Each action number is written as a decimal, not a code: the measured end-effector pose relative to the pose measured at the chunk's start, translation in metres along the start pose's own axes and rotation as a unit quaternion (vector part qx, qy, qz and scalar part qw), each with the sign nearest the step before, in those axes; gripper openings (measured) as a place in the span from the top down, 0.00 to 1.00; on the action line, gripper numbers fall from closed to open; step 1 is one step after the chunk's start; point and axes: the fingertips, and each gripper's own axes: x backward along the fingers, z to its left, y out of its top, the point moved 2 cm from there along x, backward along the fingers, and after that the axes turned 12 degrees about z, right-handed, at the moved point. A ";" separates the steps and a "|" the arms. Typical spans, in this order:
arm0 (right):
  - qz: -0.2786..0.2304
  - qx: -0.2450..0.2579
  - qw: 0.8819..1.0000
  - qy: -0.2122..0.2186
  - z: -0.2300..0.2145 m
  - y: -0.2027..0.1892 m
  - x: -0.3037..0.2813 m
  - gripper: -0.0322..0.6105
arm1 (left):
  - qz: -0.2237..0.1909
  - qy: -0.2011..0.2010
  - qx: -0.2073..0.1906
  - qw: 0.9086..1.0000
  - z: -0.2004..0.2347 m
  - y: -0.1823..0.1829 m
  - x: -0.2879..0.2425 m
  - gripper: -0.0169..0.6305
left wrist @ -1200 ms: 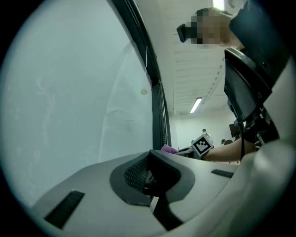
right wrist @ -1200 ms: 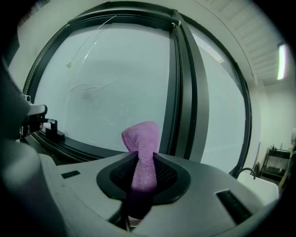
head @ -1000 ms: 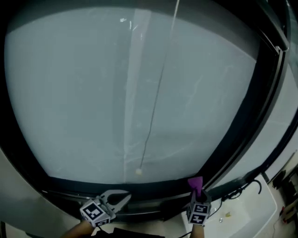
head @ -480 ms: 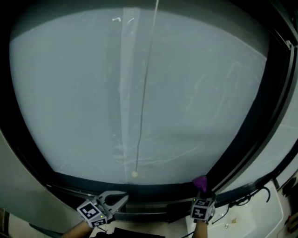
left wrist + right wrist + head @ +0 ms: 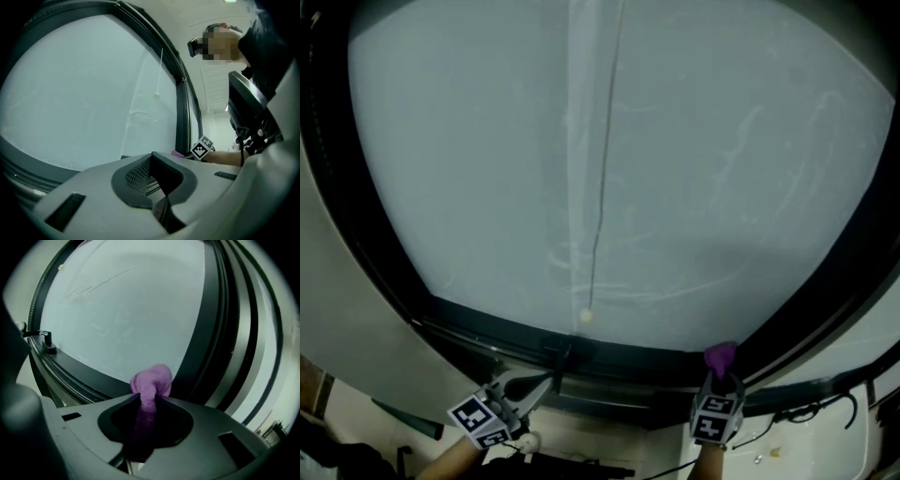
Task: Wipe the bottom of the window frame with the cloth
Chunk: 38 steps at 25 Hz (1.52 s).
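The frosted window pane (image 5: 609,169) fills most of what you see, closed in by its dark window frame (image 5: 623,359), whose bottom rail runs across just beyond your two grippers. Your left gripper (image 5: 547,380) sits low on the left, angled towards the middle of that rail; its own view shows the jaws brought together at the tips with nothing between them (image 5: 152,155). Your right gripper (image 5: 719,377) is well apart from it on the right, pointing at the spot where the bottom rail meets the right upright of the frame. Its jaws are clamped on the purple cloth (image 5: 151,384), which runs up between them and bunches into a rounded wad past the tips. That wad lies right at the bottom rail near the right corner (image 5: 721,355); whether it actually presses on the frame cannot be told. A thin cord (image 5: 602,187) hangs down over the pane and ends in a small pale bead (image 5: 585,317) just above the bottom rail.
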 end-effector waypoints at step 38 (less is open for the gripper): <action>0.001 0.065 0.996 0.063 0.155 0.035 0.033 0.82 | -0.025 0.100 0.013 0.995 0.076 -0.026 0.122 0.97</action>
